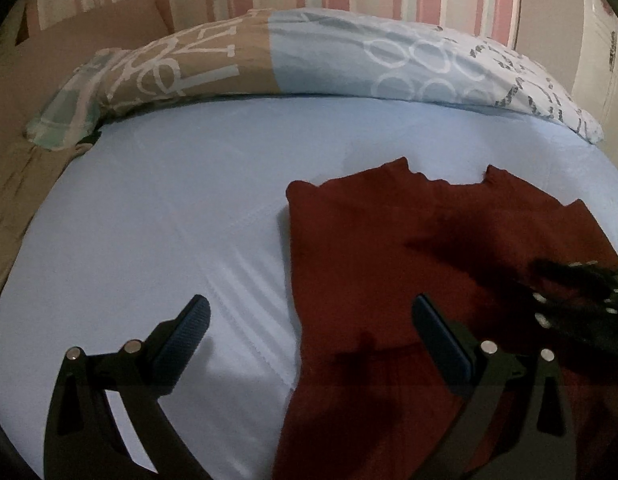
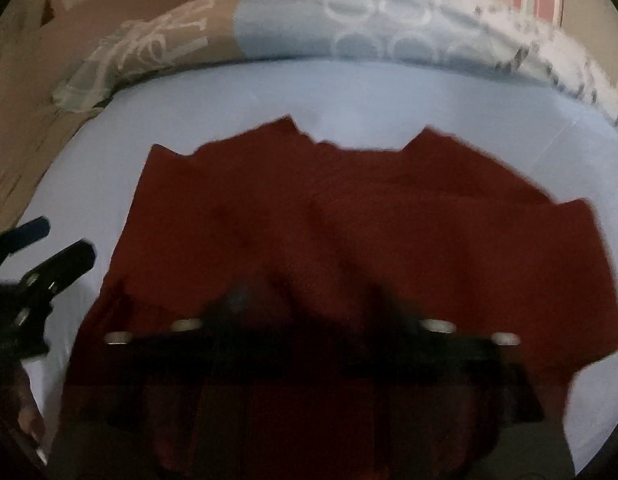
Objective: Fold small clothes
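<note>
Flat on the pale blue sheet (image 1: 149, 208), a dark red garment (image 1: 409, 240), left tongs (image 1: 309, 320) and right tongs (image 2: 309, 304) both spread, empty.

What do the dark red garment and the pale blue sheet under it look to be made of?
Dark red garment: matte, soft fabric, probably a cotton knit; it lies limp with wavy edges and no sheen. Pale blue sheet: smooth woven cloth, likely cotton or a blend, stretched flat with faint woven stripes and fold creases. The weave is too fine to confirm.
</note>
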Demonstrator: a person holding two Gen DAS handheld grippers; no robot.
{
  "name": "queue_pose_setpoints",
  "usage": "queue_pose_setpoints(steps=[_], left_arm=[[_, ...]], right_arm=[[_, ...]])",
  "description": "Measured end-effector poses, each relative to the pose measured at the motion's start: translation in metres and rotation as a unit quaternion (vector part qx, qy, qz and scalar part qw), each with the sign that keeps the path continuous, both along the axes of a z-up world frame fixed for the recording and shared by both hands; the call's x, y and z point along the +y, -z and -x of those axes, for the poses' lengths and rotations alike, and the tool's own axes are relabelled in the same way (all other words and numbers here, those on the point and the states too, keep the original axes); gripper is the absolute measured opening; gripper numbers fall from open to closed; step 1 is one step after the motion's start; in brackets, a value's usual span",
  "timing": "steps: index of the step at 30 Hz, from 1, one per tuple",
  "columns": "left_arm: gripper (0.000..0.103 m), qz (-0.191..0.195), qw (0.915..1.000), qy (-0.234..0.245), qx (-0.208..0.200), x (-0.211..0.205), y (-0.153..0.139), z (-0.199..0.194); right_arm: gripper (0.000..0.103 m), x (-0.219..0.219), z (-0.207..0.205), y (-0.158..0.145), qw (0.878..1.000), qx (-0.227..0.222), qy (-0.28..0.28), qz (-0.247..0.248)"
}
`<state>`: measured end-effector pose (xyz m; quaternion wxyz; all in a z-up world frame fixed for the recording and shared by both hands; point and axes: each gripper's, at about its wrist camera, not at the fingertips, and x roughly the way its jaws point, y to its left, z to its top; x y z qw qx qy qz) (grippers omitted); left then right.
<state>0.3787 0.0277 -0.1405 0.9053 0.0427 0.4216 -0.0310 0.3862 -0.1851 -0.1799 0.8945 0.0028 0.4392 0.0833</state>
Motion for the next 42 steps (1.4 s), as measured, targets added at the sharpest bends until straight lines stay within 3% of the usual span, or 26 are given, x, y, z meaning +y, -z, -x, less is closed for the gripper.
queue_pose_setpoints(steps=[3, 8, 13, 14, 15, 16, 17, 18, 19, 22, 27, 30, 32, 33, 36, 38, 39, 41, 42], left_arm=[[0.101, 0.023, 0.9997, 0.007, 0.009, -0.004, 0.003, -0.001], [0.101, 0.068, 0.9964, 0.048, 0.016, -0.047, 0.008, -0.005], [0.101, 0.063, 0.9947, 0.072, 0.037, -0.093, 0.027, -0.025], [0.093, 0.055, 0.9952, 0.07, 0.041, -0.096, 0.03, -0.028], [0.065, 0.045, 0.9957, 0.066, 0.048, -0.101, 0.036, -0.032], [0.054, 0.035, 0.9962, 0.058, 0.055, -0.104, 0.04, -0.036], [0.049, 0.033, 0.9964, 0.056, 0.054, -0.104, 0.041, -0.037], [0.03, 0.041, 0.9958, 0.066, 0.048, -0.104, 0.041, -0.037], [0.021, 0.044, 0.9952, 0.076, 0.044, -0.105, 0.04, -0.038], [0.011, 0.031, 0.995, 0.092, 0.024, -0.11, 0.034, -0.033], [0.01, 0.002, 0.9937, 0.102, -0.046, -0.107, 0.008, -0.022], [0.01, -0.033, 0.9934, 0.075, -0.081, -0.084, -0.006, -0.018], [0.01, -0.037, 0.9959, 0.053, -0.063, -0.063, -0.004, -0.024], [0.01, -0.023, 0.9982, 0.044, -0.035, -0.049, 0.004, -0.031], [0.011, -0.011, 0.9992, 0.034, 0.019, -0.03, 0.031, -0.044], [0.012, -0.019, 0.9987, 0.039, 0.028, -0.03, 0.042, -0.045], [0.016, -0.026, 0.9987, 0.039, 0.021, -0.032, 0.042, -0.043], [0.034, -0.048, 0.998, 0.033, 0.024, -0.035, 0.044, -0.043], [0.055, -0.056, 0.9977, 0.026, 0.027, -0.034, 0.045, -0.044]], right_arm=[[0.084, -0.02, 0.017, -0.01, 1.0, -0.009, 0.0, -0.008], [0.087, -0.069, 0.022, -0.011, 0.998, -0.02, 0.066, -0.006], [0.087, -0.095, 0.024, -0.007, 0.996, -0.019, 0.09, -0.009], [0.087, -0.098, 0.025, -0.006, 0.996, -0.019, 0.091, -0.006], [0.087, -0.102, 0.026, -0.005, 0.996, -0.018, 0.093, -0.002], [0.087, -0.103, 0.027, -0.005, 0.995, -0.019, 0.094, -0.001], [0.087, -0.104, 0.027, -0.004, 0.995, -0.021, 0.095, -0.001], [0.087, -0.106, 0.027, -0.004, 0.995, -0.021, 0.095, -0.002], [0.087, -0.108, 0.027, -0.002, 0.995, -0.021, 0.096, -0.002], [0.087, -0.113, 0.026, 0.0, 0.994, -0.026, 0.103, 0.001], [0.098, -0.117, 0.032, -0.01, 0.992, -0.054, 0.116, -0.003], [0.1, -0.116, 0.032, -0.014, 0.99, -0.065, 0.125, 0.014], [0.1, -0.118, 0.027, -0.009, 0.99, -0.058, 0.129, 0.017], [0.1, -0.119, 0.023, -0.005, 0.99, -0.048, 0.13, 0.016], [0.1, -0.123, 0.009, 0.02, 0.991, 0.005, 0.136, 0.014], [0.1, -0.122, 0.008, 0.03, 0.99, 0.018, 0.139, 0.032], [0.1, -0.123, 0.009, 0.032, 0.99, 0.016, 0.138, 0.036], [0.1, -0.125, 0.011, 0.035, 0.99, 0.019, 0.136, 0.041], [0.1, -0.126, 0.011, 0.036, 0.99, 0.023, 0.136, 0.041]])
